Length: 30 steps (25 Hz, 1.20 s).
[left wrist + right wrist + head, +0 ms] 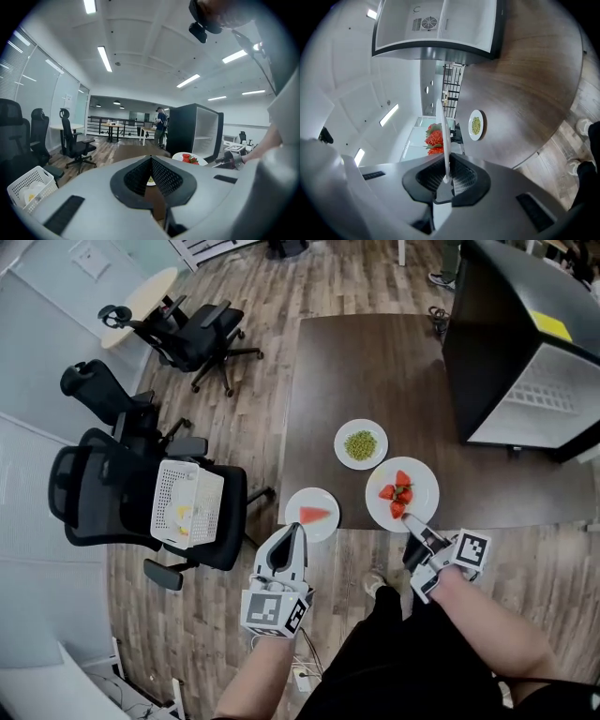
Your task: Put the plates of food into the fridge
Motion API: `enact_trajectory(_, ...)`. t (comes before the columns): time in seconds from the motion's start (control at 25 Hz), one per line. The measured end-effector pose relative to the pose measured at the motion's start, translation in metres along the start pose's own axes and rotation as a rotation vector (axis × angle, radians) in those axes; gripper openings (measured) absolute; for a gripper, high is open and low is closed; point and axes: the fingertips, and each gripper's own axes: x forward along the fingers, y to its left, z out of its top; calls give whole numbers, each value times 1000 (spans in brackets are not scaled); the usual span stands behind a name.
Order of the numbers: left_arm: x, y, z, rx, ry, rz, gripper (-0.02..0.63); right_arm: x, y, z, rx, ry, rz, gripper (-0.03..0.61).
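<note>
Three white plates sit on the dark table (394, 371): peas (361, 443), strawberries (401, 493), and a watermelon slice (312, 514). My right gripper (411, 521) is shut on the near rim of the strawberry plate, which is seen edge-on (443, 126) between its pads (446, 178), with the peas plate (476, 125) beyond it. The strawberry plate (190, 158) appears lifted above the table. My left gripper (298, 527) is at the watermelon plate's near edge, its jaws (151, 159) together on nothing. The black fridge (525, 343) stands open at the table's far right, showing its white inside (440, 28).
Black office chairs (202, 334) stand left of the table. The nearest one carries a white basket (186, 504). A round pale table (141, 301) is at far left. A person (161, 126) stands far off by the fridge (194, 131). The floor is wood planks.
</note>
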Motion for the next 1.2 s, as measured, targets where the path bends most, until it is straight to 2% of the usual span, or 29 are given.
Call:
enact_trajectory(0.28,22,-24,36,16,-67,-50,5,-18,25,36,-14,-56,28,25)
enact_trajectory(0.52,57,-77,66,55,-90,-95,3,-47,37,83,-12,-62,54,25)
enact_trajectory(0.8,70,-70,81,82,-114,-128,5,-56,47,95,-44,-97,37,25)
enact_trajectory(1.2,143,-149,119,115,-141,-178,5,-114,52,194,-22,-180,44,25)
